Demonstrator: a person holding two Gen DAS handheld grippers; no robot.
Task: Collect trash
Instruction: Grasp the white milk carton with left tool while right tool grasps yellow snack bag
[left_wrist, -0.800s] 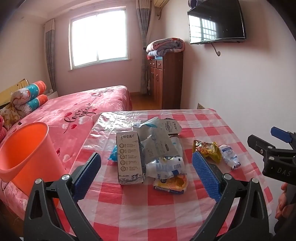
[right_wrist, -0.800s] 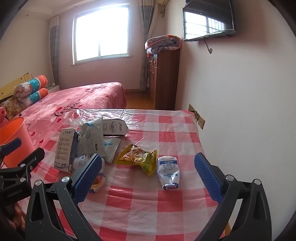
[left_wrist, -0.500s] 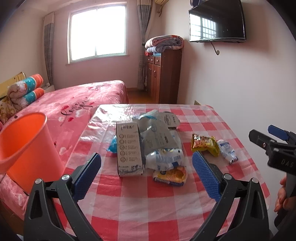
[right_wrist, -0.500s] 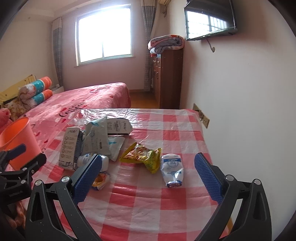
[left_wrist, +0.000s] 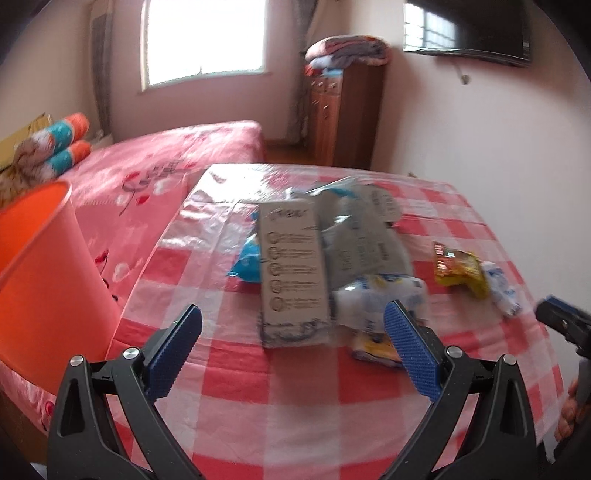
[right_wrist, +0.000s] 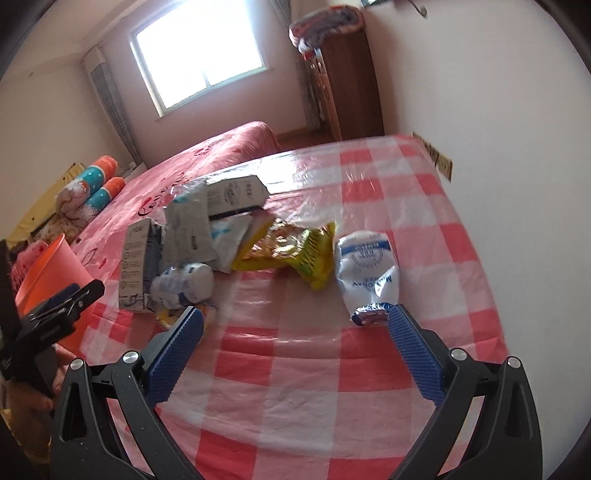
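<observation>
Trash lies heaped on a red-and-white checked table: a grey carton, grey foil packets, a white crumpled bag, a yellow snack wrapper and a white-and-blue pouch. My left gripper hovers open just short of the carton, nothing between its blue pads. My right gripper is open too, its right pad beside the pouch's near end. An orange bucket stands at the table's left edge.
A pink bed runs behind the table, with rolled pillows at its left. A brown cabinet with folded blankets stands by the white wall; a television hangs above. A hand holds the other gripper.
Both grippers have moved forward and tipped down toward the trash. The right one has rolled, so its view now tilts, and it has come close to the white pouch.
</observation>
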